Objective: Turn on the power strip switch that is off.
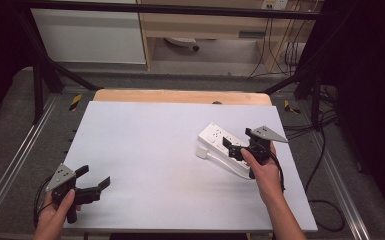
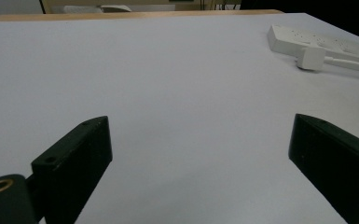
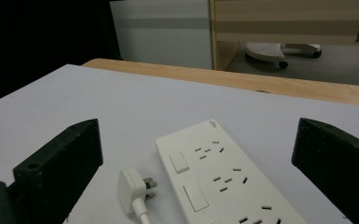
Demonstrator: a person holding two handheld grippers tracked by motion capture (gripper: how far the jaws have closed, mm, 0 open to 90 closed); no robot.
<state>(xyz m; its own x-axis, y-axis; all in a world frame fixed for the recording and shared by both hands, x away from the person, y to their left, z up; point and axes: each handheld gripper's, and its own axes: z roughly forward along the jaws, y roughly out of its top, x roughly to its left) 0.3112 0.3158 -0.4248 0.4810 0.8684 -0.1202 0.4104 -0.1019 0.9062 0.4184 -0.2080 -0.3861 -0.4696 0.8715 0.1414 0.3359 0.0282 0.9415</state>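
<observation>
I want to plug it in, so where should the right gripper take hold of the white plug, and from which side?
Probably grip the plug by its white body, across the flat sides, with the right gripper coming from above. It lies flat beside the power strip, prongs pointing at the strip and cable trailing away, so the body is free.

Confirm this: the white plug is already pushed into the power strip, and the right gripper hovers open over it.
Not quite. The white plug lies loose on the table beside the power strip, its prongs bare, as the right gripper view shows. The rest holds: the right gripper hovers open over it.
</observation>
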